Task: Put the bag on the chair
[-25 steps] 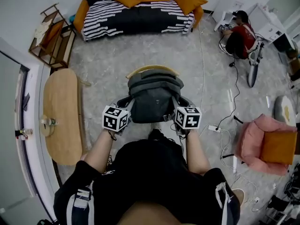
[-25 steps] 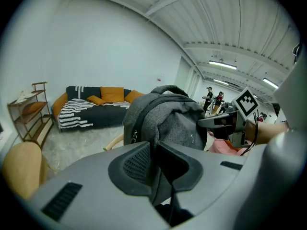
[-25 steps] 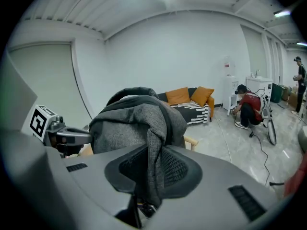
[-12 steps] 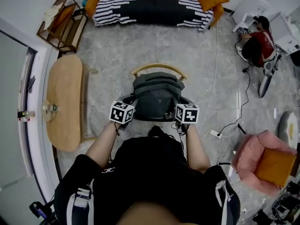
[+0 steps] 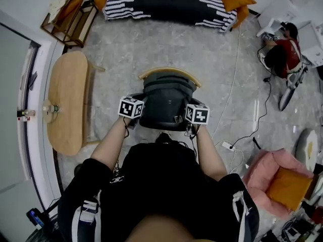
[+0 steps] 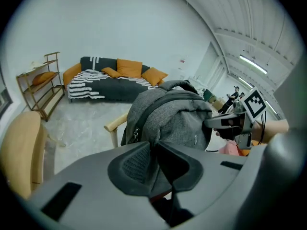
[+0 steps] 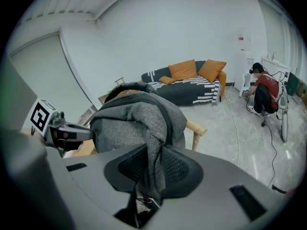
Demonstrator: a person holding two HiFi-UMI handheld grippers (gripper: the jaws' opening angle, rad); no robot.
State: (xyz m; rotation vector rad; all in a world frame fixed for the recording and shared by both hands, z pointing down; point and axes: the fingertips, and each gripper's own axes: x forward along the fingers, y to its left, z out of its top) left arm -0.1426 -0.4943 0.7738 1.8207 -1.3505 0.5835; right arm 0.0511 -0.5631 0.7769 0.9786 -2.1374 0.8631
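A grey backpack (image 5: 166, 102) sits upright over the seat of a wooden chair, just in front of its curved backrest (image 5: 169, 73). My left gripper (image 5: 139, 112) is at the bag's left side, shut on a fold of its fabric (image 6: 177, 119). My right gripper (image 5: 189, 116) is at the bag's right side. In the right gripper view its jaws are opening while grey fabric (image 7: 134, 119) still runs between the pads (image 7: 180, 166). The bag hides the seat. Each gripper view shows the opposite gripper across the bag.
A long wooden table (image 5: 65, 105) stands close on the left. A striped sofa (image 5: 171, 1) and a wooden shelf (image 5: 73, 9) are at the back. On the right are a seated person (image 5: 282, 54), floor cables (image 5: 237, 135) and a pink armchair (image 5: 275, 178).
Both grippers and the bag have moved forward, closer to the chair's backrest. The two marker cubes now sit nearer each other. The head view has drifted.
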